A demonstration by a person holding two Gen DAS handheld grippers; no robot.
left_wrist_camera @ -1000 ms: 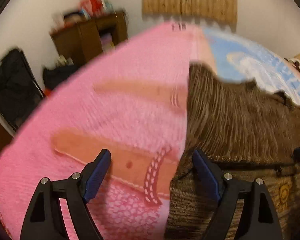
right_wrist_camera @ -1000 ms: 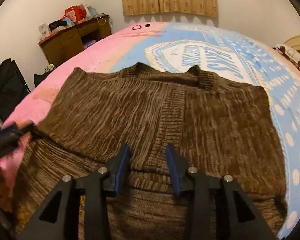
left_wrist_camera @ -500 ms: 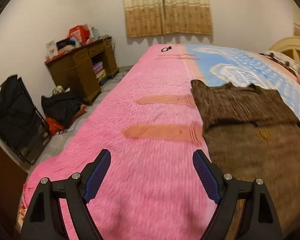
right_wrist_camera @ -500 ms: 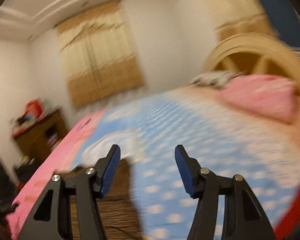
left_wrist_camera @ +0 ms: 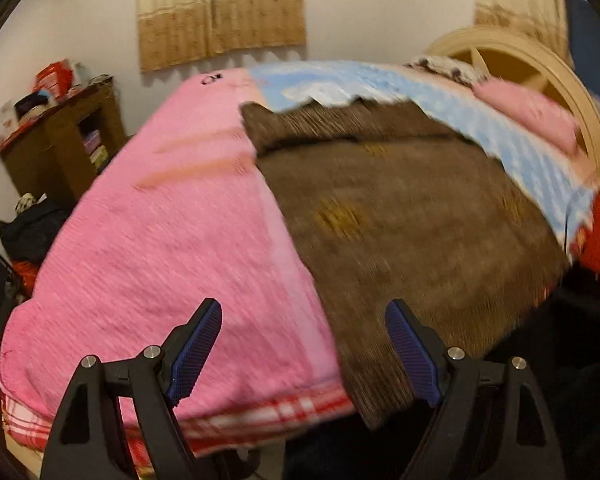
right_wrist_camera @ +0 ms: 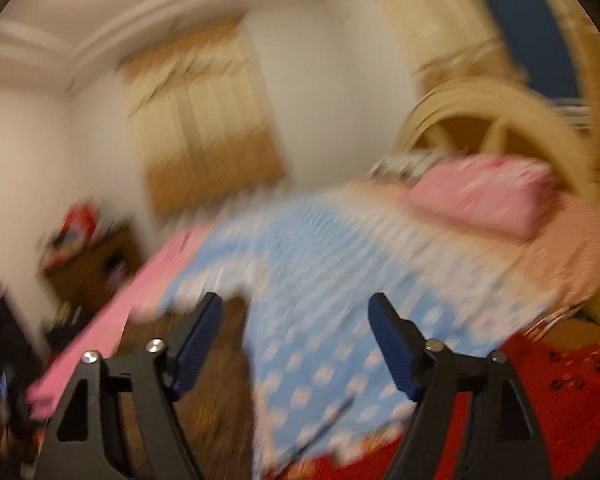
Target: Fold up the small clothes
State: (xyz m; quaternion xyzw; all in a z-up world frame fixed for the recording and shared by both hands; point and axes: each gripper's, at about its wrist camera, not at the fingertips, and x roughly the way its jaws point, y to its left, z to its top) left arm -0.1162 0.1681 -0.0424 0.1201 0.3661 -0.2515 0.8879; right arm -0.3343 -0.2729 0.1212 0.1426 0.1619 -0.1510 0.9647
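Observation:
A brown knitted sweater point(left_wrist_camera: 400, 216) lies spread on the bed, its far part folded over; its near edge hangs over the bed's front edge. My left gripper point(left_wrist_camera: 304, 344) is open and empty, held above the bed's near edge, left of the sweater's hem. My right gripper point(right_wrist_camera: 296, 344) is open and empty, raised and pointing across the bed toward the headboard. A blurred strip of the brown sweater point(right_wrist_camera: 216, 360) shows at the lower left of the right wrist view.
The bed has a pink blanket point(left_wrist_camera: 172, 232) on the left and a blue dotted cover point(right_wrist_camera: 328, 280) on the right. A pink pillow point(right_wrist_camera: 488, 196) lies by the arched headboard point(right_wrist_camera: 496, 116). A wooden desk point(left_wrist_camera: 60, 136) stands at the left wall. Red fabric point(right_wrist_camera: 540, 384) lies at lower right.
Both grippers have pulled back from the sweater and stay open. The left view swung right over the sweater. The right gripper rose and turned toward the headboard; its jaws stand wider than a second ago.

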